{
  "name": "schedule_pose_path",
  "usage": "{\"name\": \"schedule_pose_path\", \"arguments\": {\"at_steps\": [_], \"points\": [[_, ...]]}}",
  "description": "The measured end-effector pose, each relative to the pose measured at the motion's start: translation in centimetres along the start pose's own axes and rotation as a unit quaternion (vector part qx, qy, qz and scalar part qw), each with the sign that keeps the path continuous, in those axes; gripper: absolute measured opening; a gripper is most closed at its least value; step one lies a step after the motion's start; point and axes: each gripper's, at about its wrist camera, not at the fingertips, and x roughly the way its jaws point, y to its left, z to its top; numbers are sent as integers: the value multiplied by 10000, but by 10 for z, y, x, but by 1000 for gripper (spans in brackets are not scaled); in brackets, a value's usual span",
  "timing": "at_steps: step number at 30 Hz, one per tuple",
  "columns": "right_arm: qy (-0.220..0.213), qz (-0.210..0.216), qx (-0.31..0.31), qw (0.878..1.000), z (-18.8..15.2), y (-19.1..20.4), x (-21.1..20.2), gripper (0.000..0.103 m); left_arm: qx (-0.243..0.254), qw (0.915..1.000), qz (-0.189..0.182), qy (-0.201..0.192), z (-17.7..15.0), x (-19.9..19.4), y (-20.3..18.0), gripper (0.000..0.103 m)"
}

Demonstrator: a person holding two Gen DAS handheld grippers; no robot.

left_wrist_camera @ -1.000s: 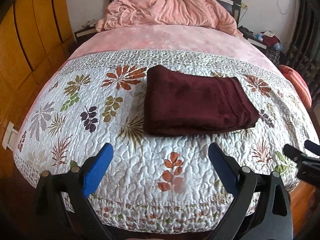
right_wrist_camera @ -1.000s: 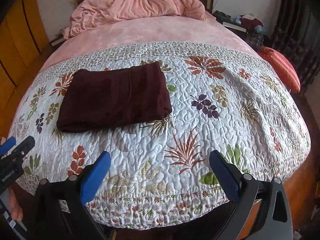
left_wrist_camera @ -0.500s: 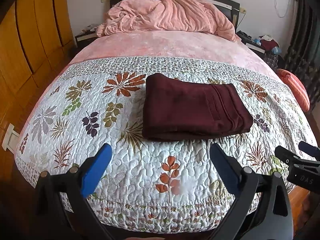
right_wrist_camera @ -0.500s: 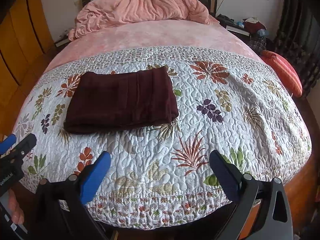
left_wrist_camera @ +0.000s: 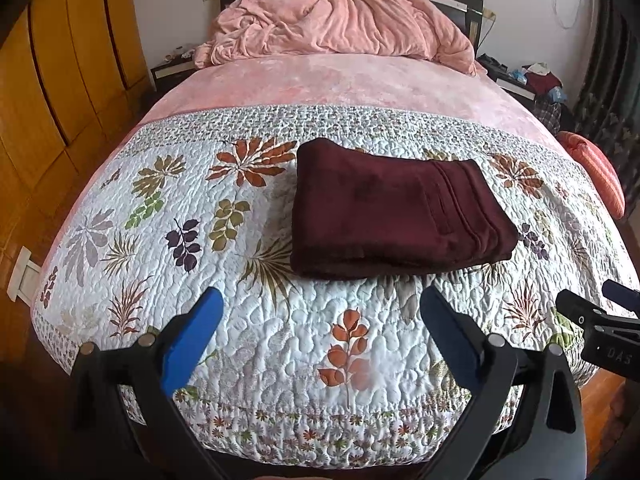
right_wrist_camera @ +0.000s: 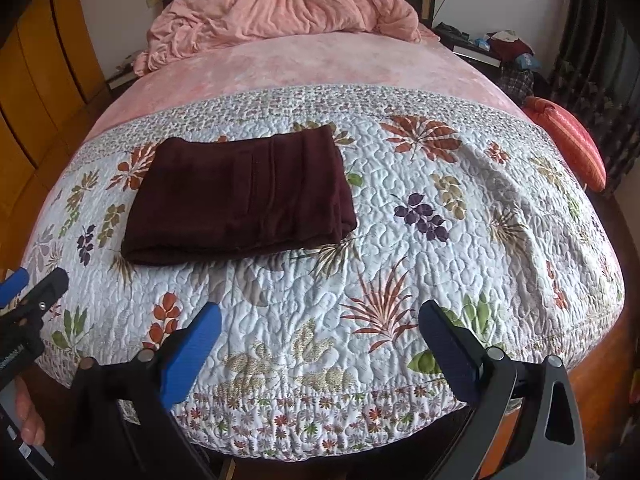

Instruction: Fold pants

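The bed [left_wrist_camera: 340, 92] wears a pink sheet; a leaf-print quilt [left_wrist_camera: 280, 320] covers its near half; folded maroon pants [left_wrist_camera: 392, 212] lie flat on the quilt; a crumpled pink blanket [left_wrist_camera: 340, 24] sits at the headboard.

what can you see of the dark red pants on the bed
The pants are a deep maroon, soft and fleecy-looking, folded into a flat, roughly rectangular stack with rows of stitching near one end. They lie on the leaf-patterned quilt, with the thick folded edge facing the cameras. Only the quilt touches them; the left gripper and right gripper are open, short of them.
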Motion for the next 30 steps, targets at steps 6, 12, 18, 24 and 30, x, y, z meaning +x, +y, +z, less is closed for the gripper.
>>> {"name": "schedule_pose_path", "arguments": {"at_steps": [6,12,18,24,30], "points": [[12,1,-13,10000,0,3,3,99,69,10000,15,60,-2,5,-1,98],[56,4,-12,10000,-1,3,6,99,74,9999,45,119,-3,9,0,98],[98,1,-13,10000,-1,3,8,99,60,9999,62,115,-4,11,1,98],[176,-8,-1,9998,-3,3,13,99,50,9999,23,120,-4,11,1,98],[201,-7,18,9998,-3,2,14,99,10,9999,13,166,-5,14,2,98]]}}
